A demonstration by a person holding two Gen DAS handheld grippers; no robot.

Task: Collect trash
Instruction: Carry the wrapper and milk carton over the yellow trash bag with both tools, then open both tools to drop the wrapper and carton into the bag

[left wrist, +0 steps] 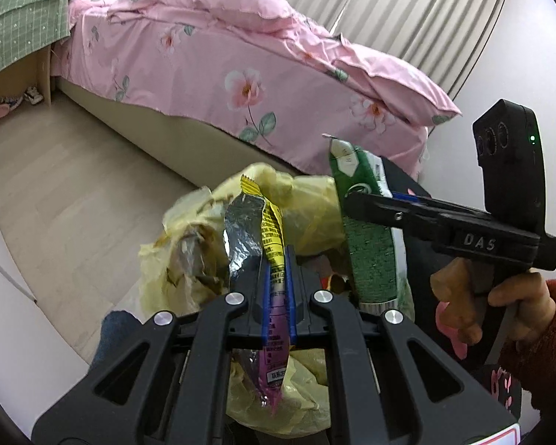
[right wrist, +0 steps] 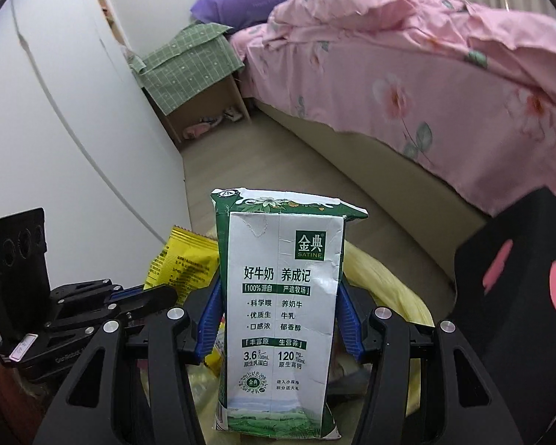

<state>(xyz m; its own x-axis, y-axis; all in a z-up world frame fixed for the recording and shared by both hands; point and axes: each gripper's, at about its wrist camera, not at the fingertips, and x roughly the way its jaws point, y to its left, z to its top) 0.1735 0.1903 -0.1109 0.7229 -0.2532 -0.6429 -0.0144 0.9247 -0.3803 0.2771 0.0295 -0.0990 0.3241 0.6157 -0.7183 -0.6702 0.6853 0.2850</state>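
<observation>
- Bed: covered by a pink floral quilt, behind the work area.
- Yellow bag: open, crumpled, directly below both grippers.
- Milk carton: green and white, upright above the bag.
- Right gripper: blue pads pinch the carton on both sides.
- Snack wrapper: yellow and purple with a foil inside, above the bag.
- Left gripper: fingers pressed together on the wrapper.

soft, even indoor light — faint shadows, no harsh glare; strong fisheye bending and dark vignette at edges.
</observation>
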